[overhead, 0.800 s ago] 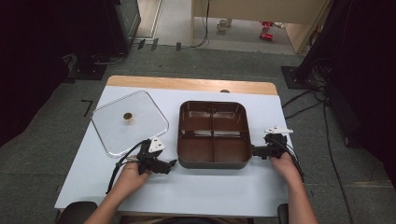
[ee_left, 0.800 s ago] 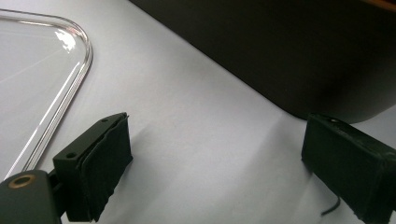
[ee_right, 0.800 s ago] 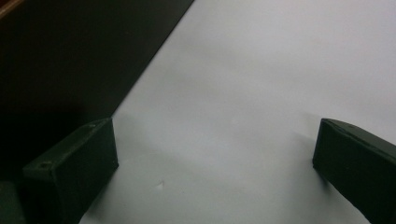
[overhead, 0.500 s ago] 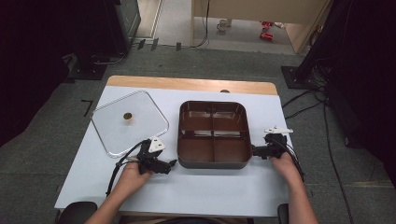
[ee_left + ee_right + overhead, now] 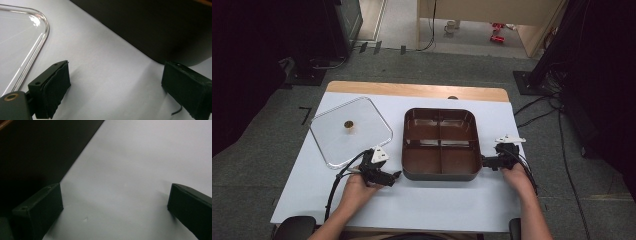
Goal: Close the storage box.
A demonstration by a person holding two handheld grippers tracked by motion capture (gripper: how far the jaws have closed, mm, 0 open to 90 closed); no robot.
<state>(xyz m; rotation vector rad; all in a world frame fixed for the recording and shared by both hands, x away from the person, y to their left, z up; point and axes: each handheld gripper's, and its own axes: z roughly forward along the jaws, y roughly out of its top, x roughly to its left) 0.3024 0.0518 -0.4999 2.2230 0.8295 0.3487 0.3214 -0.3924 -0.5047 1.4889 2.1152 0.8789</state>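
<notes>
No writing shows; the brown tray (image 5: 440,142) sits mid-table between the left gripper (image 5: 395,176) and right gripper (image 5: 485,162), both spread and empty; the clear lid (image 5: 350,131) lies left, apart.

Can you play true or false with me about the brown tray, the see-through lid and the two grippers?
1. The brown tray has four sections. True.
2. The clear lid sits on the tray. False: it lies on the table beside it.
3. The left gripper is open with nothing between its jaws. True.
4. The right gripper holds the lid. False: its jaws are open and hold nothing, beside the tray.
5. The tray is full of food. False: it looks empty.
</notes>
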